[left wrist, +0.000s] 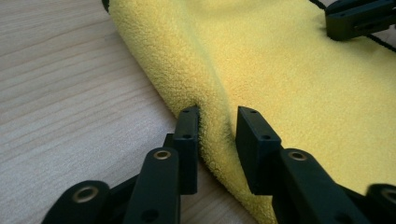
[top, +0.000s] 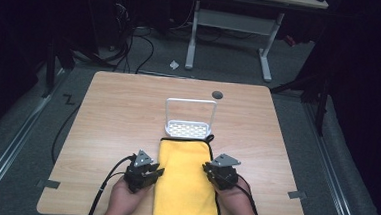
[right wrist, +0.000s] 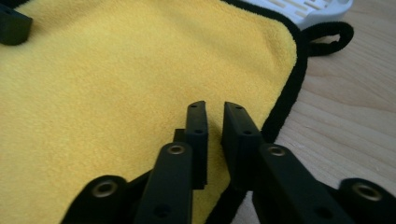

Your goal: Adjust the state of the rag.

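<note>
you're at the grasping step of folding the yellow cloth (top: 186, 182), which lies flat on the table (top: 112, 118) just in front of the white rack (top: 190, 122), its far edge touching the rack's base. your left gripper (left wrist: 215, 122) has a raised ridge of the cloth's left edge between its jaws, not fully pinched. your right gripper (right wrist: 214, 112) sits at the cloth's right, black-trimmed edge, jaws narrow with a slim gap. next you'd likely close both firmly, then lift evenly.
</note>
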